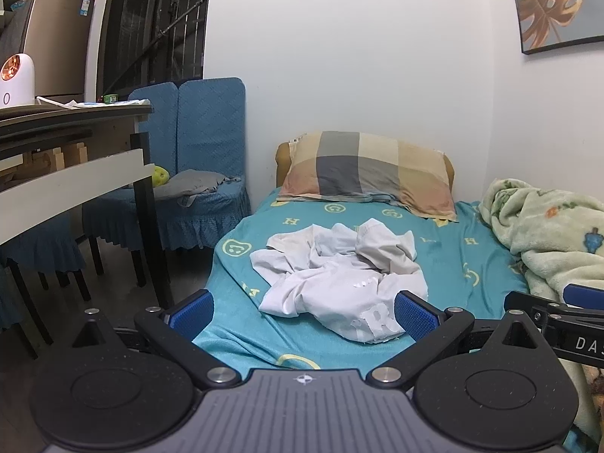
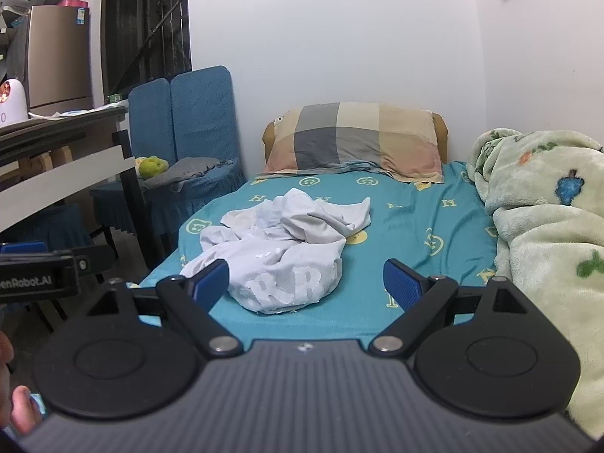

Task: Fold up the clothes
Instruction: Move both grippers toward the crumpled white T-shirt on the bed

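Both claws gape before crumpled white garment.

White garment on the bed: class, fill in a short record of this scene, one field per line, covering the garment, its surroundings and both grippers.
garment: white garment, crumpled, unfolded
surface: teal bedsheet
behind it: checked pillow
to its right: green blanket
left gripper: open, empty
right gripper: open, empty

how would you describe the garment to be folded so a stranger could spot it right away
Start at the bed with the teal sheet. The crumpled white shirt lies in a heap mid-bed, nearer than the plaid pillow and left of the pale green fleece blanket. It alone is plain white, with faded lettering.
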Demonstrator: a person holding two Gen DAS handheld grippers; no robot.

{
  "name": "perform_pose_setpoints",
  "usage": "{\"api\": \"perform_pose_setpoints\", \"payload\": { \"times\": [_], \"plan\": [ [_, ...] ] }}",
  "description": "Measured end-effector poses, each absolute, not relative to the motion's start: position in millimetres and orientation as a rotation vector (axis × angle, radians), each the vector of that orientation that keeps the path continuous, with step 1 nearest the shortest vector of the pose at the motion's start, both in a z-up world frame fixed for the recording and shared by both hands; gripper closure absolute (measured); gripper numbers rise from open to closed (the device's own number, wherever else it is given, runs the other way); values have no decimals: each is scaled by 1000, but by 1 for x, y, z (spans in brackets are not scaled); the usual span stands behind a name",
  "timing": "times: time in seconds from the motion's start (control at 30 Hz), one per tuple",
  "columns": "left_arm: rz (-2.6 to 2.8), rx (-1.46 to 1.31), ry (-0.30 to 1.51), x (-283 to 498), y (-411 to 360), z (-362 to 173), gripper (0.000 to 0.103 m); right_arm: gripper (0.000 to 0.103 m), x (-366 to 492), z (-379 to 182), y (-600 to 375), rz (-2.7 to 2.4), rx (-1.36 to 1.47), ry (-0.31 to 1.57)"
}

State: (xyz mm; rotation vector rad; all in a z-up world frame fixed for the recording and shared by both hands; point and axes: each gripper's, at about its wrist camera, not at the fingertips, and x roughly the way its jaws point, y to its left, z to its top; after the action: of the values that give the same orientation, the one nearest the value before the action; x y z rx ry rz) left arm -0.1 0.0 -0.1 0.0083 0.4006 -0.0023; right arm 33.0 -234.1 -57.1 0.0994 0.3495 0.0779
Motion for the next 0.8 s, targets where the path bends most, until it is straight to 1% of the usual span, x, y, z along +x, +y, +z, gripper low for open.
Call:
{"api": "perform_pose_setpoints", "payload": {
  "times": [0.53,0.8],
  "plan": [
    [-20,17,394,-1,0,-4,0,13,35,-62,-229,80,81,347],
    [-35,32,392,-5,-5,3,0,13,31,-51,-229,91,99,337]
  ]
}}
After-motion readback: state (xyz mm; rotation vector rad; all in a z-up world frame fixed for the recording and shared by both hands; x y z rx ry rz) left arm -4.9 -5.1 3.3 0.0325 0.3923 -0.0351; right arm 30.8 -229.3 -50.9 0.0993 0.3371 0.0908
